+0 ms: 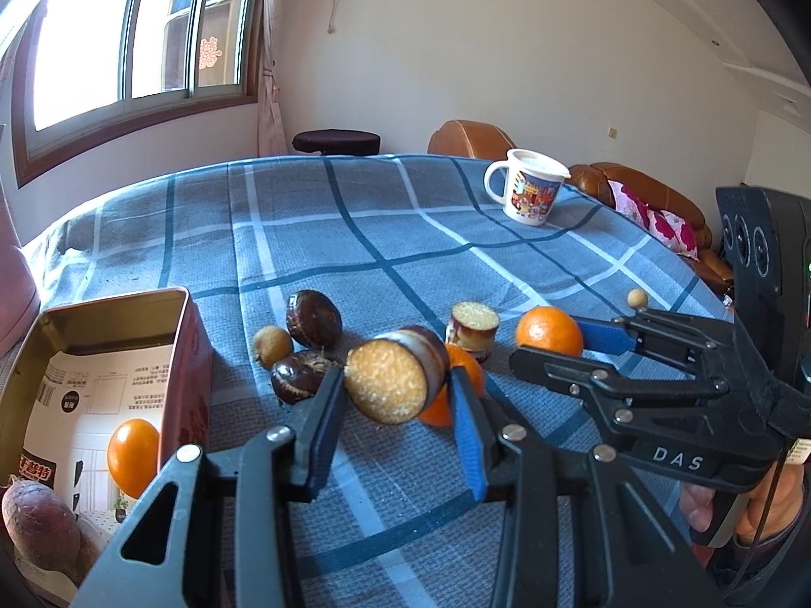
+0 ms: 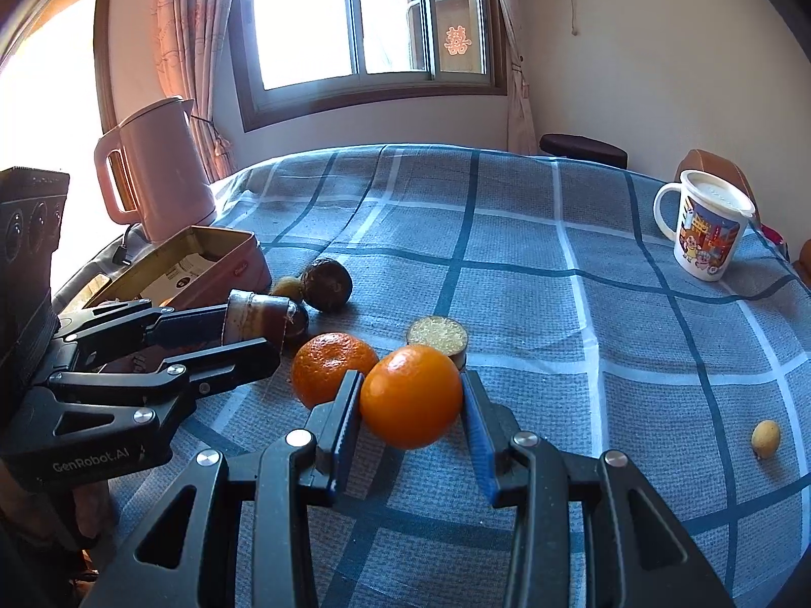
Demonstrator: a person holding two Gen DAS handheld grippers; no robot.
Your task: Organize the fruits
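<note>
My left gripper (image 1: 398, 387) is shut on a cut sugarcane piece (image 1: 393, 380) with a dark rind and holds it above the cloth; it also shows in the right wrist view (image 2: 258, 316). My right gripper (image 2: 411, 395) is shut on an orange (image 2: 410, 395), seen also in the left wrist view (image 1: 550, 329). A second orange (image 2: 329, 372) lies beside it. Another sugarcane piece (image 2: 438, 334) stands behind. Two dark passion fruits (image 1: 314, 319) (image 1: 296, 377) and a small yellow fruit (image 1: 272, 346) lie near an open tin box (image 1: 182, 349) that holds an orange (image 1: 133, 456) and a reddish fruit (image 1: 40, 527).
A blue checked cloth (image 2: 557, 304) covers the table. A lidded cartoon mug (image 2: 707, 225) stands at the far right. A pink kettle (image 2: 157, 167) stands behind the box. A small yellow fruit (image 2: 765, 438) lies alone at the right. A brown sofa (image 1: 654, 192) is beyond the table.
</note>
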